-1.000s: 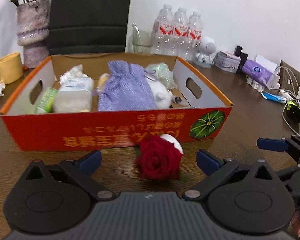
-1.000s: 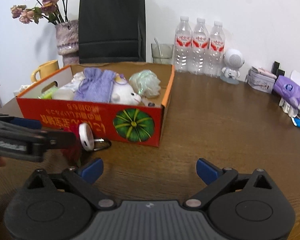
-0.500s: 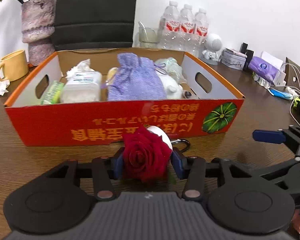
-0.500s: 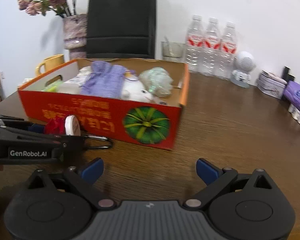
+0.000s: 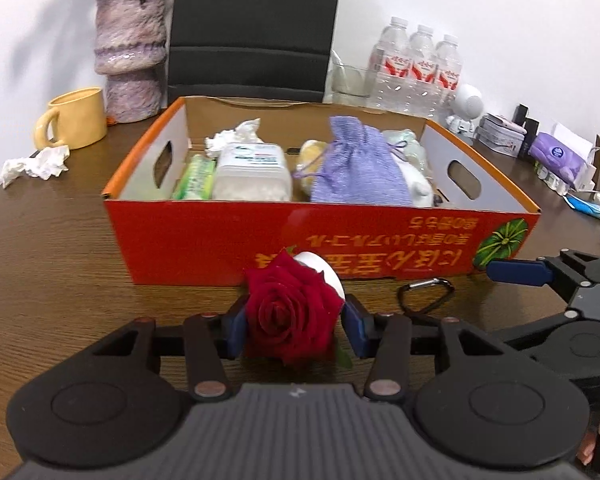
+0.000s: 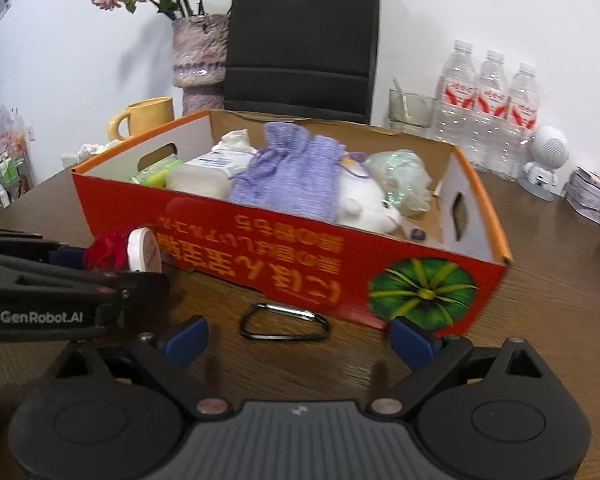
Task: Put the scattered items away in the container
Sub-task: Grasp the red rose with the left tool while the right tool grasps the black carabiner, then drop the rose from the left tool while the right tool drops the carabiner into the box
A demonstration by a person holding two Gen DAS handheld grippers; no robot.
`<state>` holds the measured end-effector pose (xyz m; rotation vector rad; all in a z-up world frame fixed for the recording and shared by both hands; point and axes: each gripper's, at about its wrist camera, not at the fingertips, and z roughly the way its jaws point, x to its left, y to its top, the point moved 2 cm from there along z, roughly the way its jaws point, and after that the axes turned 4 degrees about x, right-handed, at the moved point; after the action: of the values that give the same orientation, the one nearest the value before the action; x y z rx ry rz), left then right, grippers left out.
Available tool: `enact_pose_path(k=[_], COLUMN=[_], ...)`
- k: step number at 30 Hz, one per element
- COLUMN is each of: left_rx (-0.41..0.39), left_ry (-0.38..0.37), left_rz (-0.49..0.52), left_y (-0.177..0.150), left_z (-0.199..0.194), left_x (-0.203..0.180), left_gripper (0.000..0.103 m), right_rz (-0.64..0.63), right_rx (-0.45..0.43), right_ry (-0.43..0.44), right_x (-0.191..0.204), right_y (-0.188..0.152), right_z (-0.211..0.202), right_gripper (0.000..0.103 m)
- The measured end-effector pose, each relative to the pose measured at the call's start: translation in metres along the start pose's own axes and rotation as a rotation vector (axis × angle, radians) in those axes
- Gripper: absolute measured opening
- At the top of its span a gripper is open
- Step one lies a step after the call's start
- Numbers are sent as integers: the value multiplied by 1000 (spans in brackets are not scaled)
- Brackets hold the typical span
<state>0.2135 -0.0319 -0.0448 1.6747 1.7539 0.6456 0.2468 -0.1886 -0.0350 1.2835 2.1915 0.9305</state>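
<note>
A red rose (image 5: 292, 314) with a white round base sits pinched between the blue pads of my left gripper (image 5: 294, 328), just in front of the orange cardboard box (image 5: 220, 236). The right wrist view shows the same rose (image 6: 106, 252) held at the left. A metal carabiner (image 6: 284, 322) lies on the table close to the box's front wall, ahead of my right gripper (image 6: 298, 338), which stands open around nothing. The carabiner (image 5: 426, 294) also shows beside the rose. The box (image 6: 496, 240) holds a lilac drawstring pouch (image 5: 356, 176), a white tub, a green pack and a white plush toy.
Behind the box stand a black bag (image 5: 252, 28), a purple vase (image 5: 130, 52), a yellow mug (image 5: 74, 118), a glass and three water bottles (image 5: 418, 68). Crumpled tissue (image 5: 34, 164) lies left. A white robot figurine, tins, a purple pack and cables crowd the right side.
My left gripper closed on the rose, then shifted right along the box front. My right gripper moved left toward the box, bringing the carabiner in front of its fingers.
</note>
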Motion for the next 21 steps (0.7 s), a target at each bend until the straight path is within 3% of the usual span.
enact_pose_path(k=[6,7,10,21], left_rx=[-7,-7,-5,-7], left_ry=[-8,-9,-11,-10], left_rz=[-6,-7,-8,-8], left_y=[0,0,-2,-6], left_z=[-3,-2,-2,-6], left_x=[6,7,7,7], left_gripper=[49,49,49,49], right_rz=[9,12,36,40], right_rx=[32,39,35,34], right_ry=[-16,-11,42,34], right_x=[4,5,4,5], right_y=[5,5,4,-3], right_z=[14,15,12,1], right_gripper=[92,86,53,52])
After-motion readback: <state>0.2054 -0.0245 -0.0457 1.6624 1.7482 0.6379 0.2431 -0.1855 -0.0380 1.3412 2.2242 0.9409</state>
